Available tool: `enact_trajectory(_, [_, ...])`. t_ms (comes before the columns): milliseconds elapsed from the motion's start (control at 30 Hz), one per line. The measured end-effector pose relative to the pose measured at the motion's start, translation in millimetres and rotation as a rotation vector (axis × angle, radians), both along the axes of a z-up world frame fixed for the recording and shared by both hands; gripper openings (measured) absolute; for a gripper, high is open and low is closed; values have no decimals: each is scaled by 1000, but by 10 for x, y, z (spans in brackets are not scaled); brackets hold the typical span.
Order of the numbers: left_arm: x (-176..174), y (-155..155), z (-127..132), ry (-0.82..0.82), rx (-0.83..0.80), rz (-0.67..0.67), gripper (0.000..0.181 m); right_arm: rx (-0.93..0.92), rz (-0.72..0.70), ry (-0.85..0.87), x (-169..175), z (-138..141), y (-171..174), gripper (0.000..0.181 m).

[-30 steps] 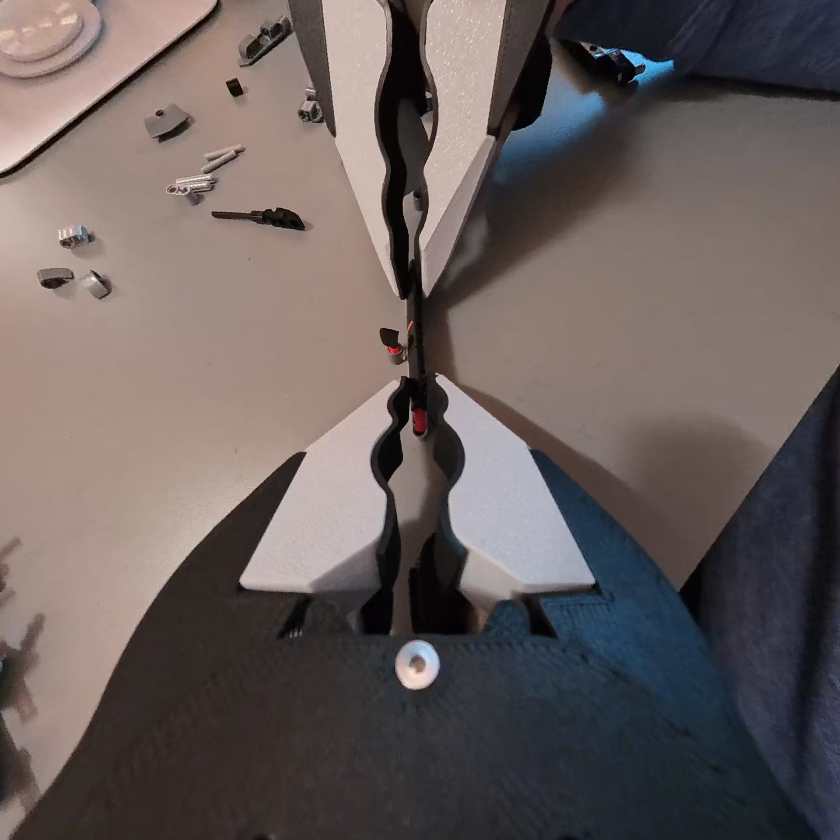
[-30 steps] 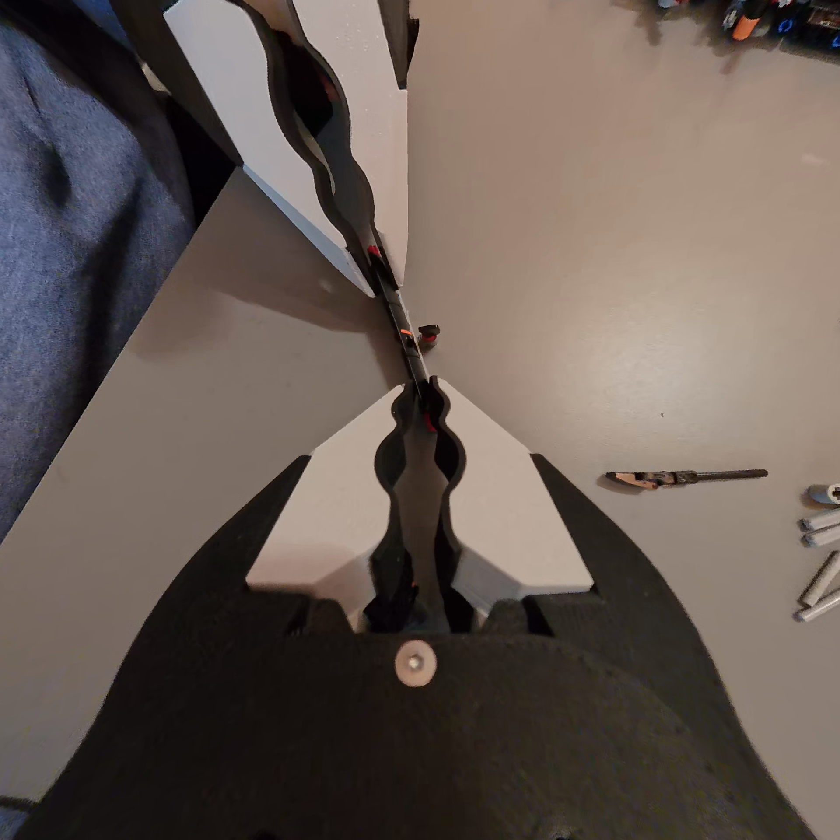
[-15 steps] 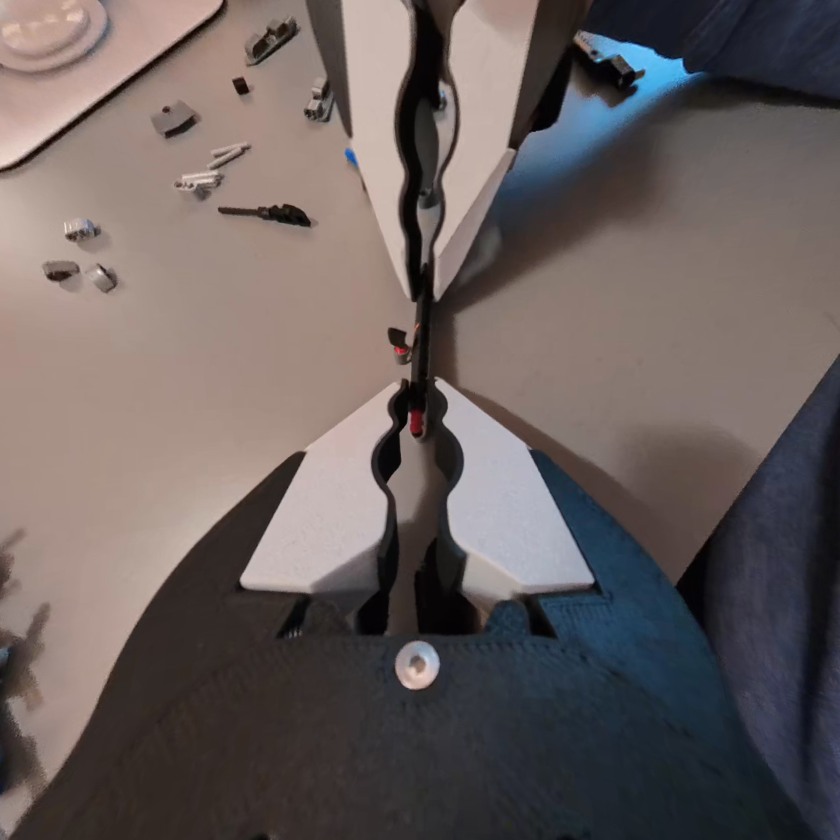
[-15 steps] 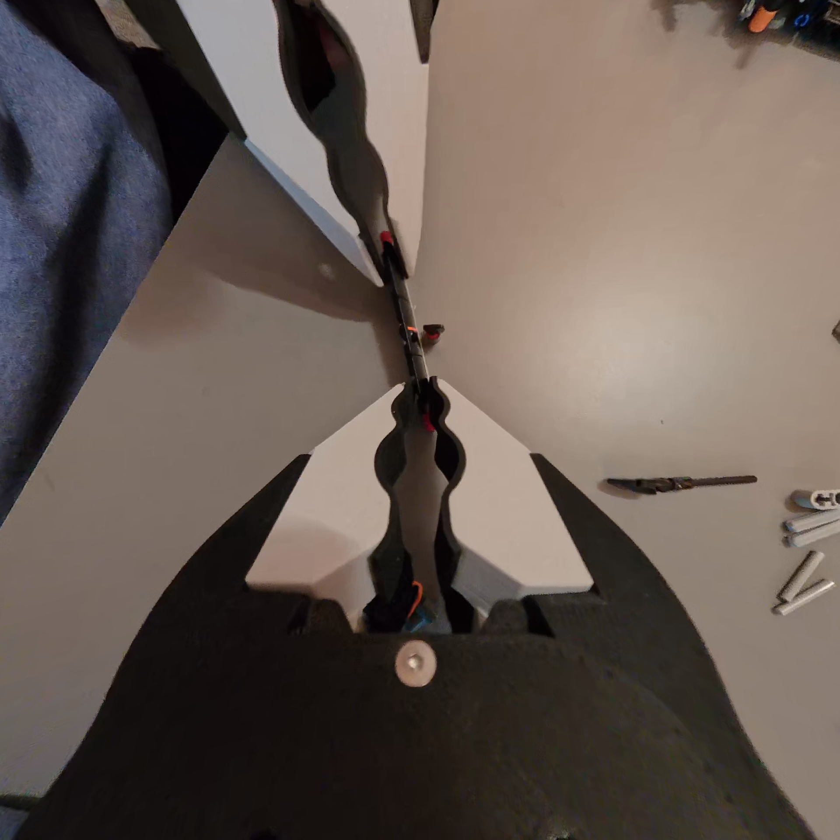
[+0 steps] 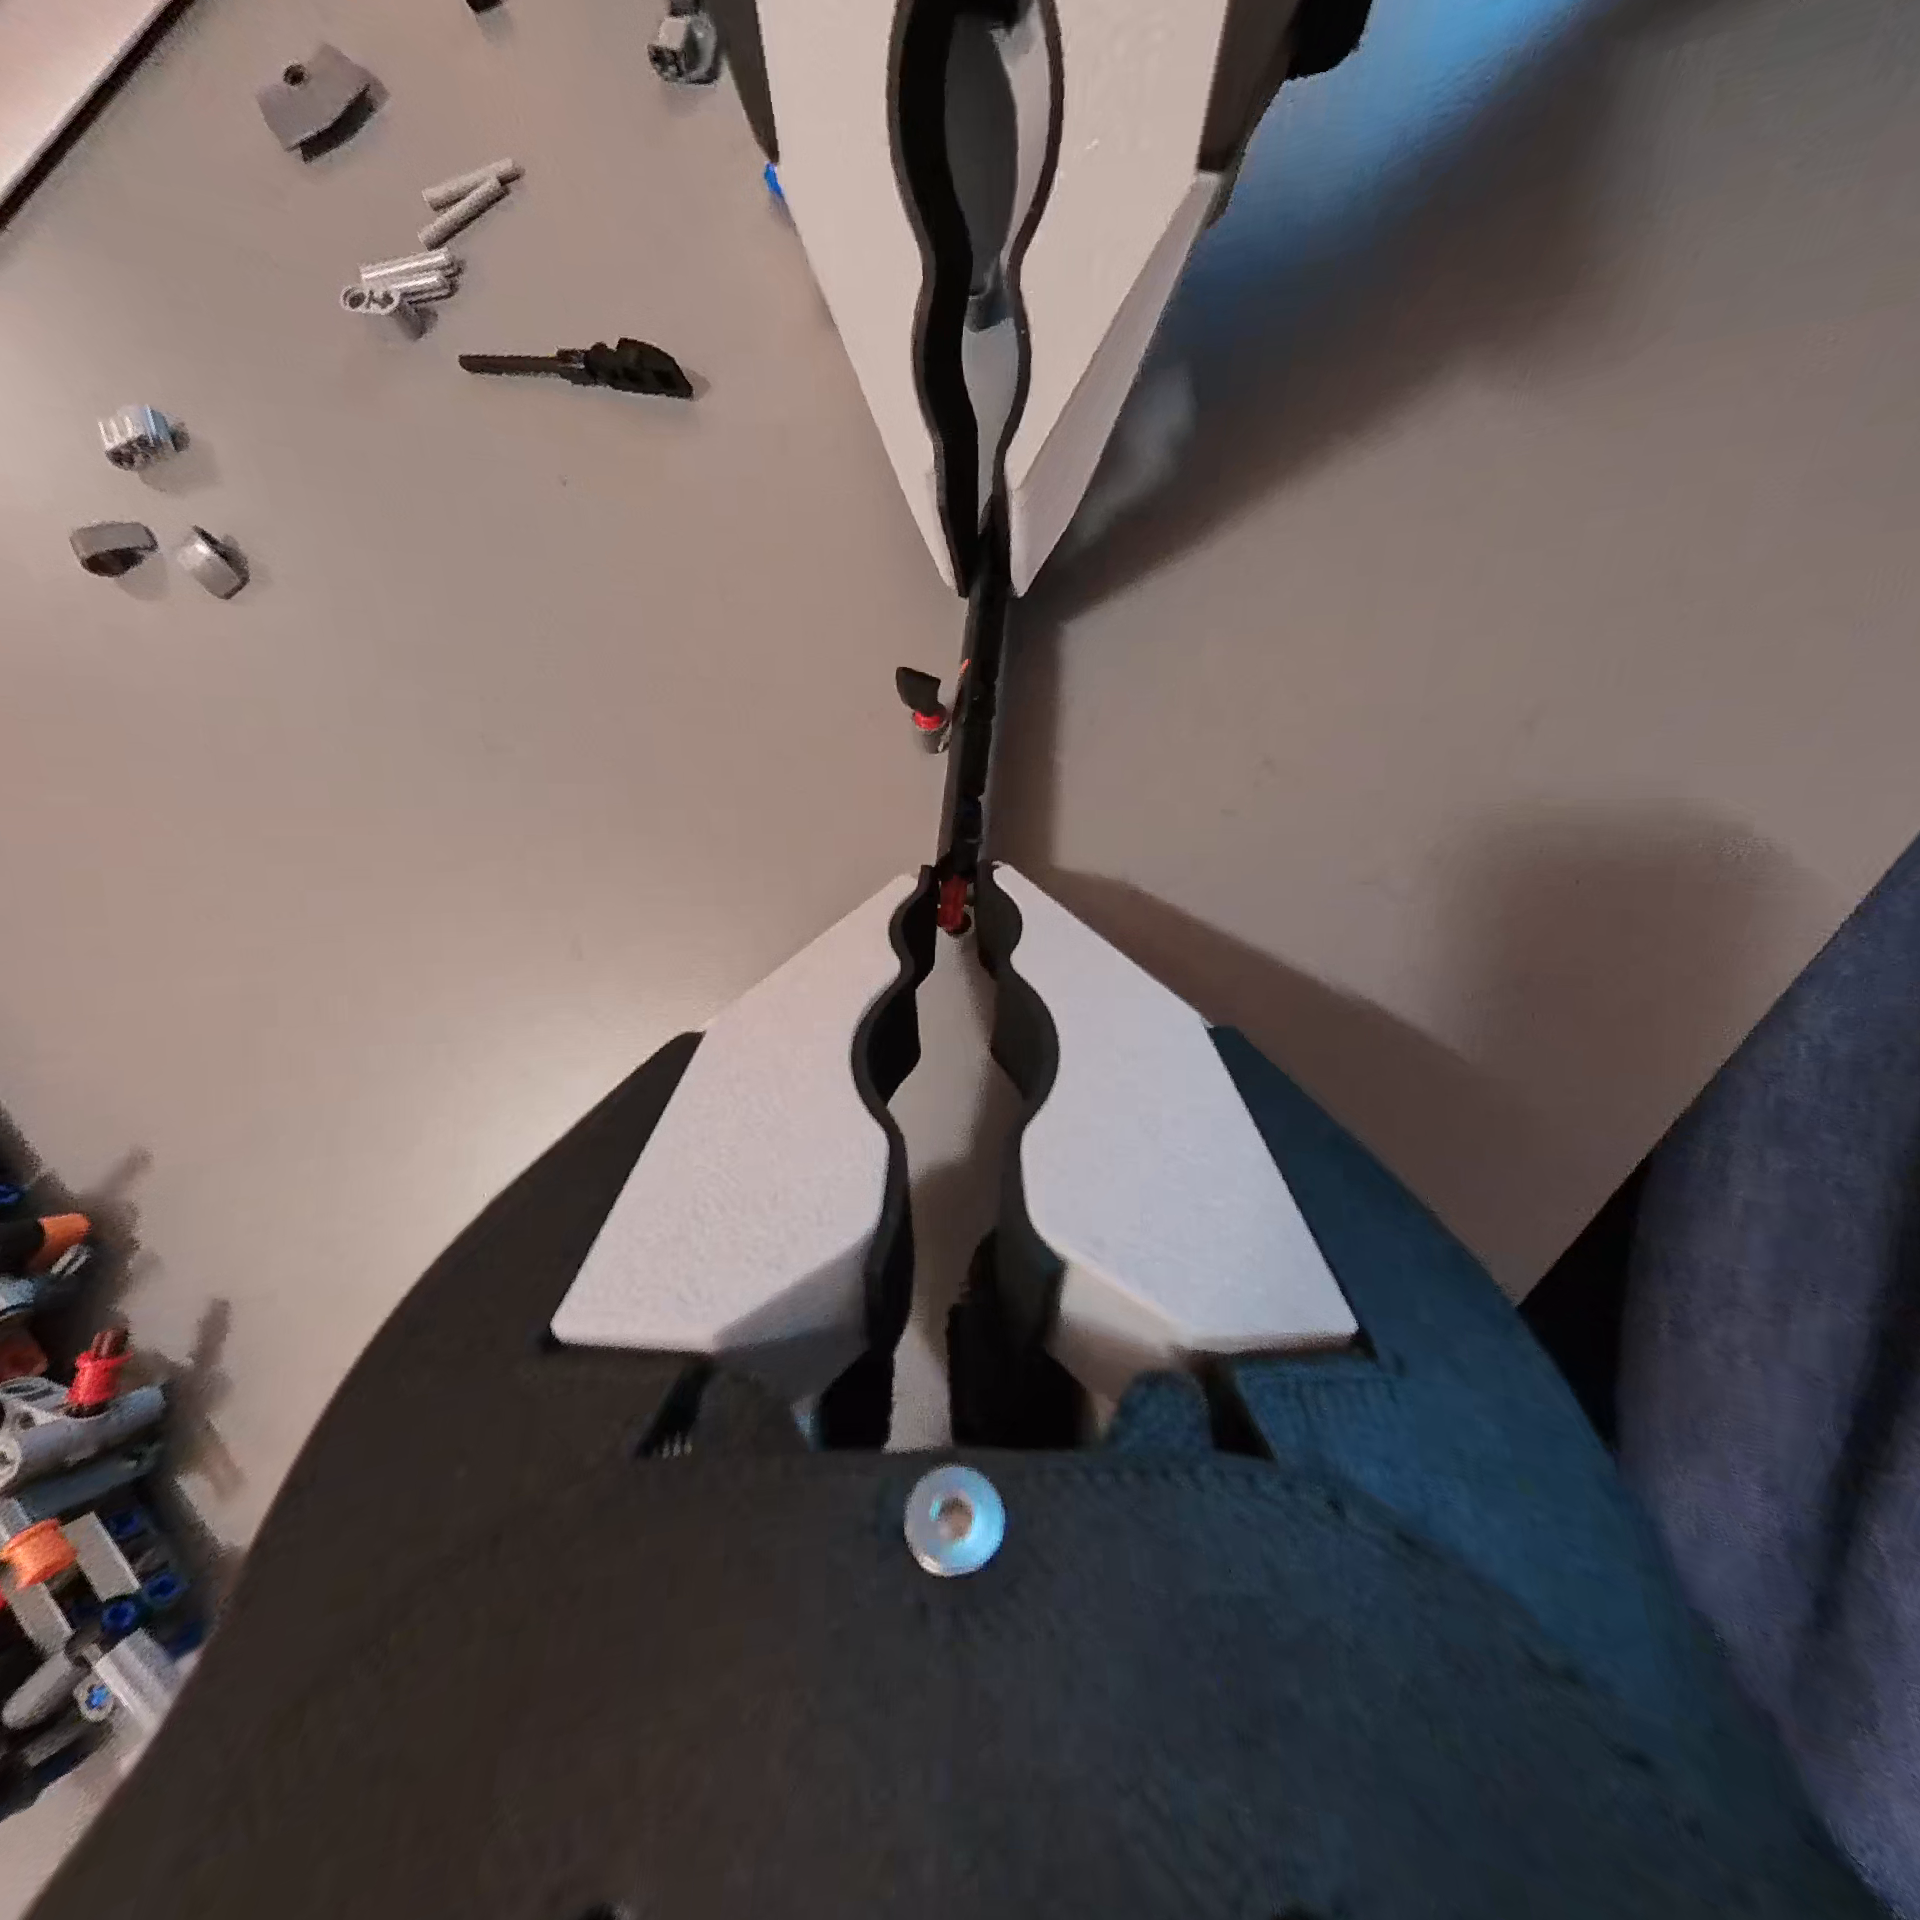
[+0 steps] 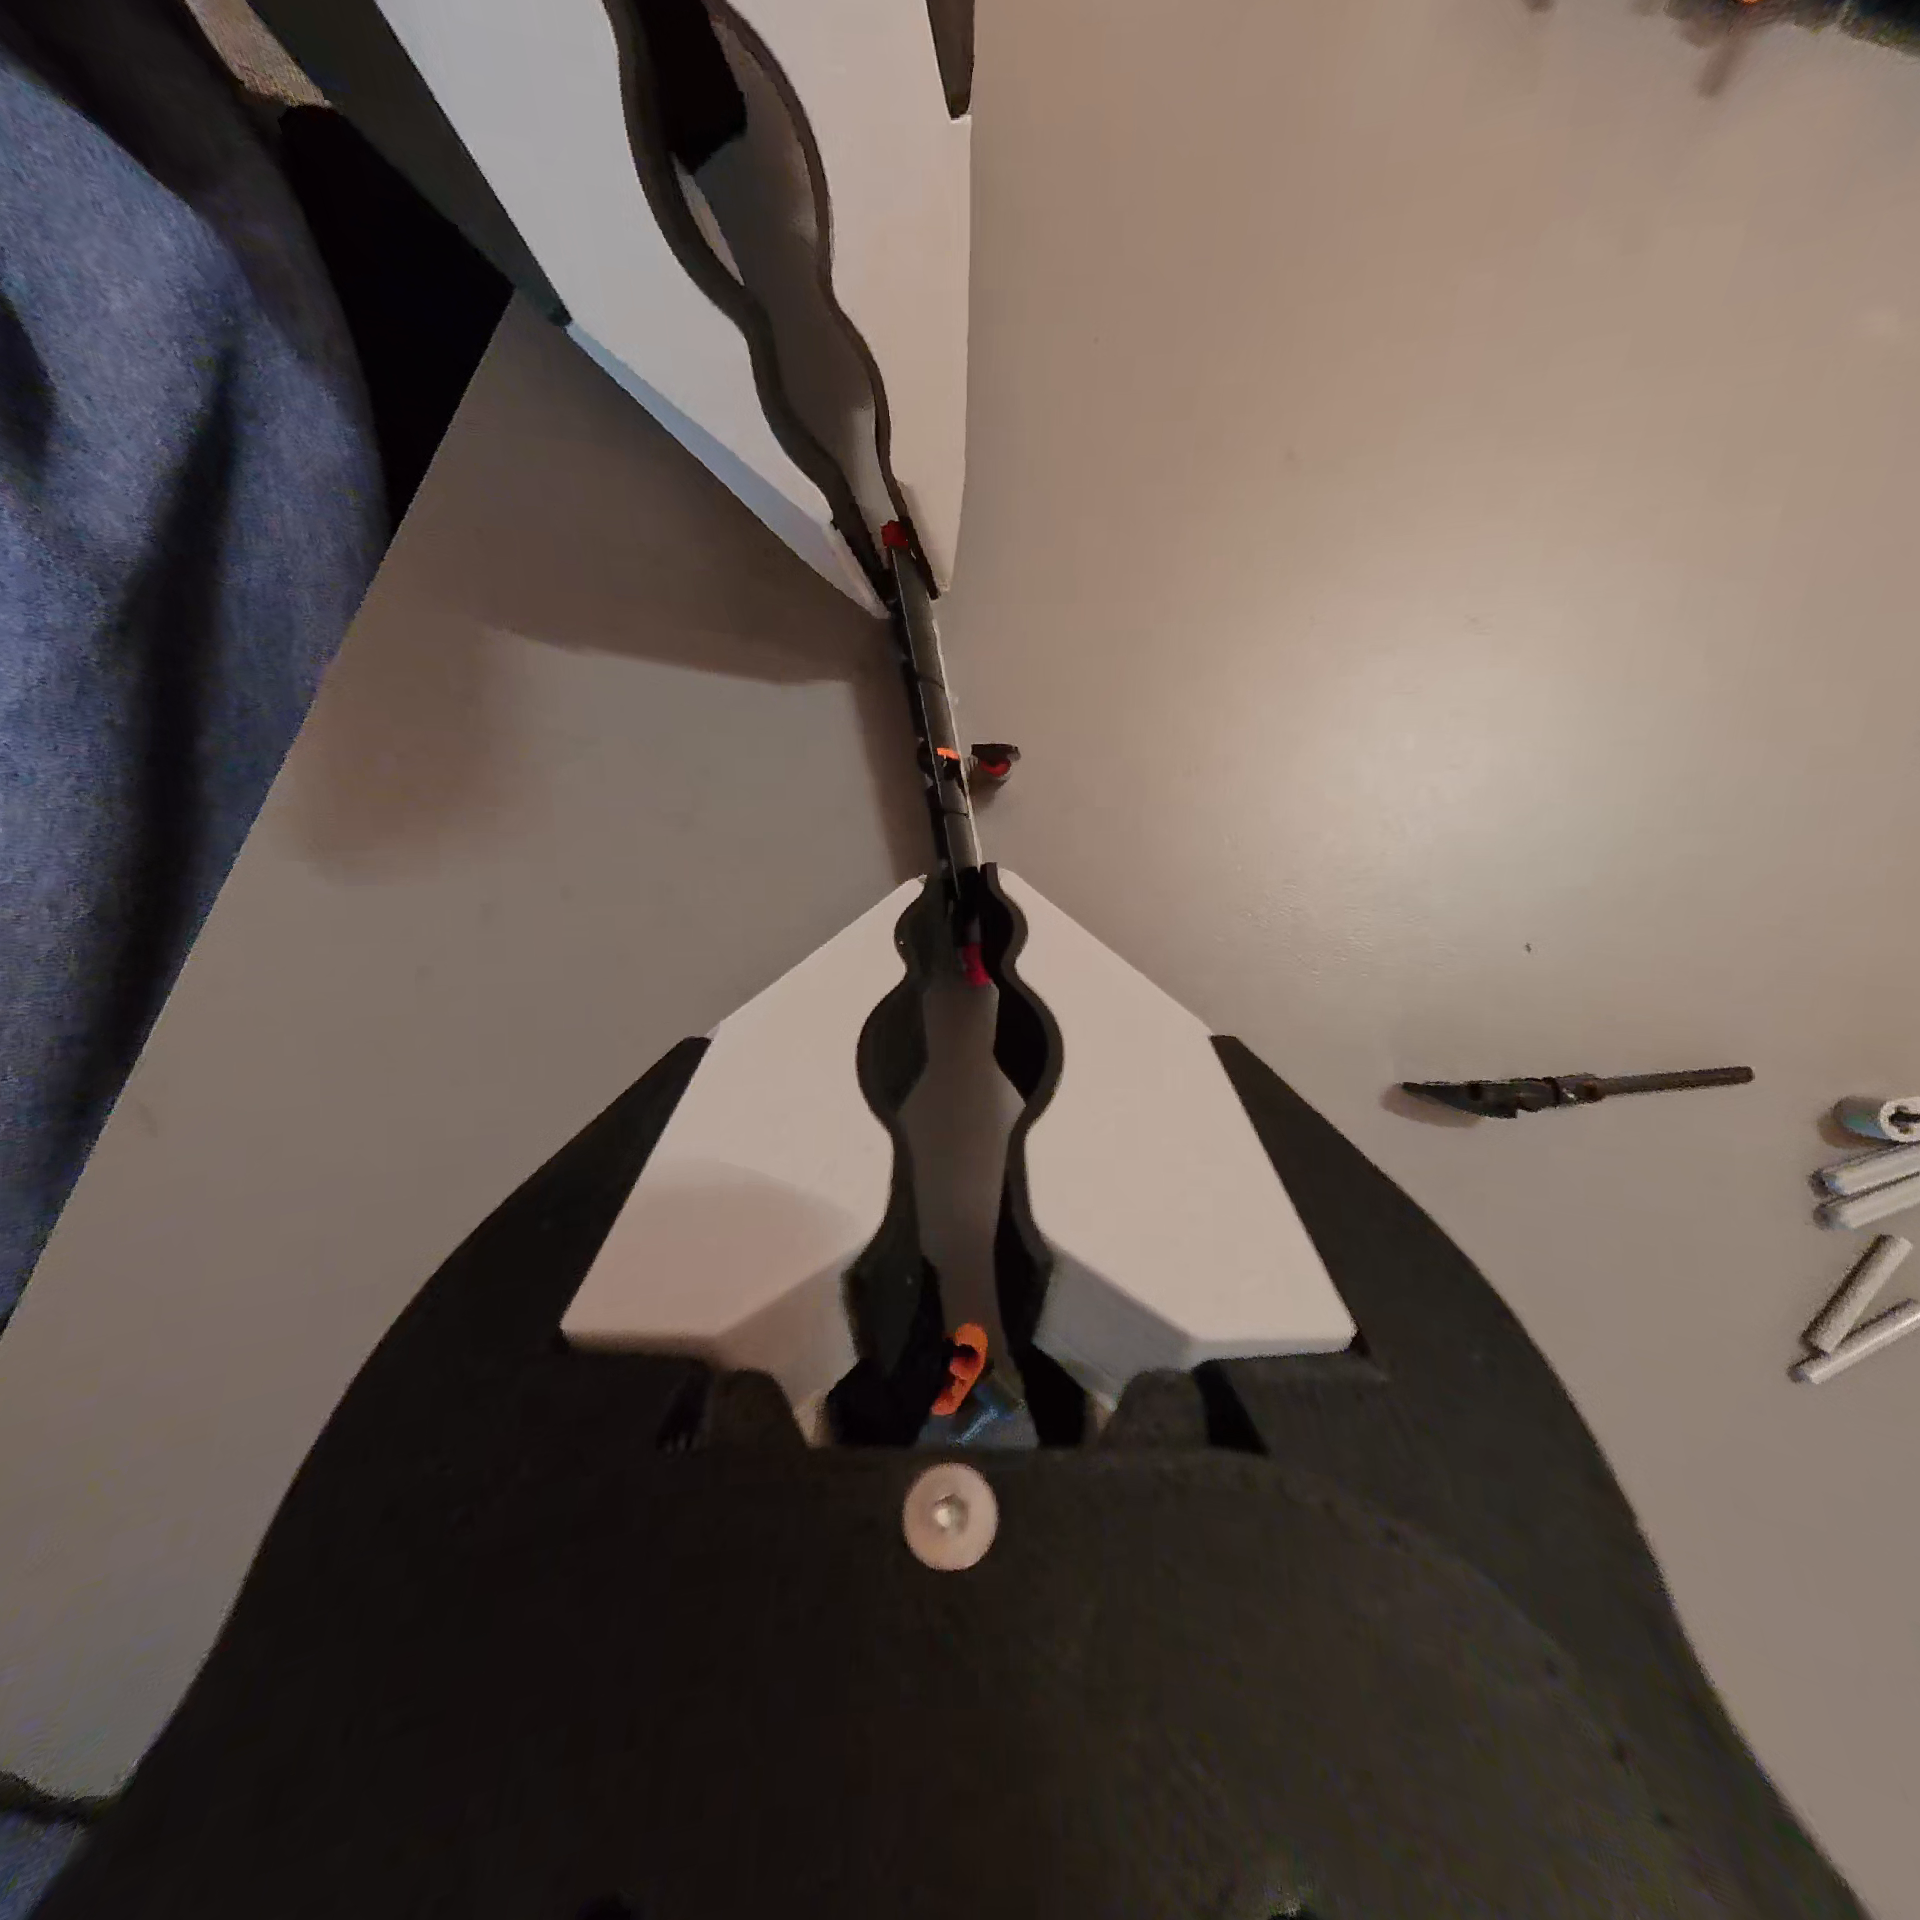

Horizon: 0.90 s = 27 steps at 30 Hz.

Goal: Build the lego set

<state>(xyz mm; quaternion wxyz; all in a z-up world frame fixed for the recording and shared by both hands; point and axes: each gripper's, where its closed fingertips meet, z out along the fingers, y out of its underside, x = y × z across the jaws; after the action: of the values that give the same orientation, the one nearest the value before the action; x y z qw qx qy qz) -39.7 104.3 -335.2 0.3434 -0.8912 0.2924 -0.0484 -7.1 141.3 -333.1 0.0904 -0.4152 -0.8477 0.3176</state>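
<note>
Two handheld grippers face each other tip to tip above a grey table (image 5: pixel 1351 644). A thin black lego rod (image 5: pixel 977 717) spans the gap between them. The left gripper (image 5: pixel 958 896) is clenched on one end, beside a red pin (image 5: pixel 950 902); the right gripper (image 6: pixel 961 899) is clenched on the other end. A small black and red piece (image 5: pixel 925 698) juts from the rod's middle; its attachment is hard to make out. Loose grey pins (image 6: pixel 1860 1309) are cut off at the frame edge.

Blk gripper (image 5: pixel 961 894), white fingers (image 5: pixel 769 1132)
</note>
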Motion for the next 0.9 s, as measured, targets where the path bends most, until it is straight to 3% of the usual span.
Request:
enact_trajectory(100, [-3, 4, -1, -17, -10, 5, 5, 10, -5, 9, -6, 10, 1, 5])
enact_trajectory(267, [5, 26, 2, -13, -7, 3, 5, 48, -14, 68, -9, 182, 68, 22])
enact_trajectory(400, [5, 34, 2, -9, -6, -4, 5, 61, 62, 214, -92, 499, -157, 9])
enact_trajectory(533, [21, 40, 1, -4, -8, -12, 5, 151, 89, 141, -233, 165, -261, 13])
enact_trajectory(667, [28, 36, 1, -6, -2, -10, 5, 135, 100, 138, -271, 108, -315, 3])
enact_trajectory(900, [37, 43, -1, 13, -4, -24, 5, 134, 102, 107, -272, 41, -318, 3])
